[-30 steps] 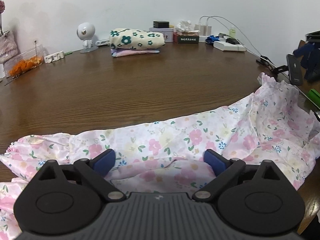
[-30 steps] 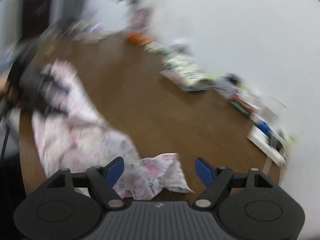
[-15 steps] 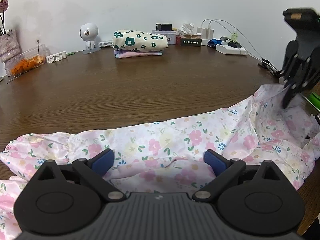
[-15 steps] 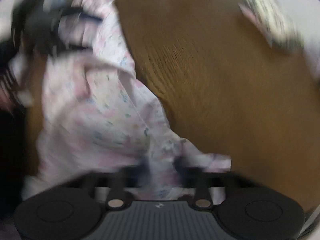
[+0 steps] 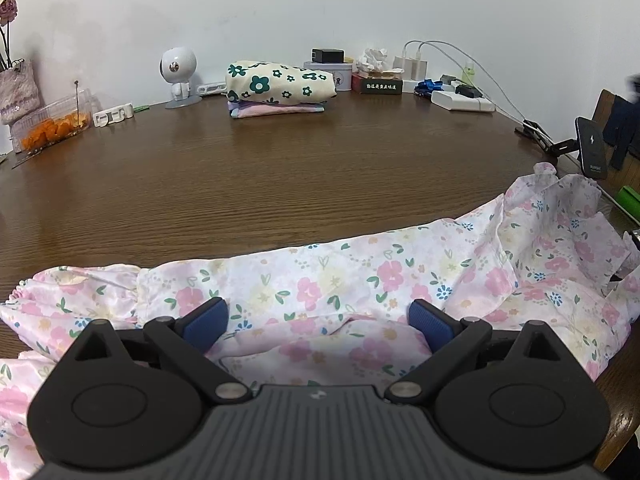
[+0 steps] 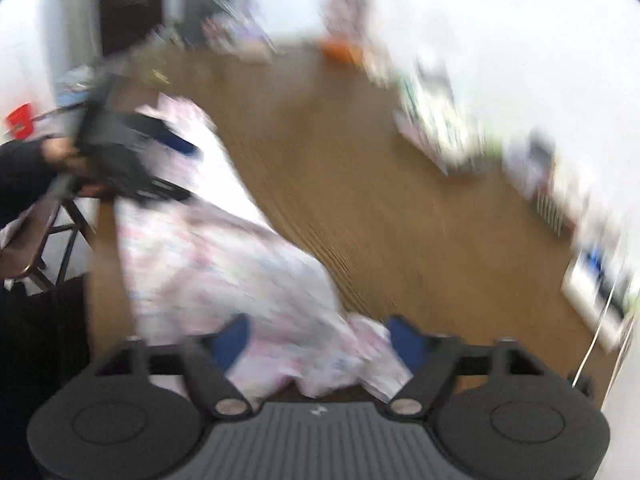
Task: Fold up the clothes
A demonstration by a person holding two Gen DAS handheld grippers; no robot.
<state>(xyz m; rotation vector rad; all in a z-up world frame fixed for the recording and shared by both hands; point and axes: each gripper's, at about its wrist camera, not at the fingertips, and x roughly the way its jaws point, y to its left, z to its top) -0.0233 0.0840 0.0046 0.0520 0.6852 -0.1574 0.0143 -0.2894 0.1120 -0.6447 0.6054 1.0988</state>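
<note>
I am looking across a dark wooden table (image 5: 248,184) against a white wall, and nearest me the pink floral garment (image 5: 360,280) is lying crumpled along the table's near edge. My left hand-held gripper (image 5: 318,318) is hovering over the garment with its blue pads wide apart and gripping nothing, while my right hand-held gripper (image 6: 320,338), blurred, is also spread wide over the cloth's other end. Farther back, a folded clothes stack (image 5: 278,88) is sitting beside a small white robot figure (image 5: 178,76).
</note>
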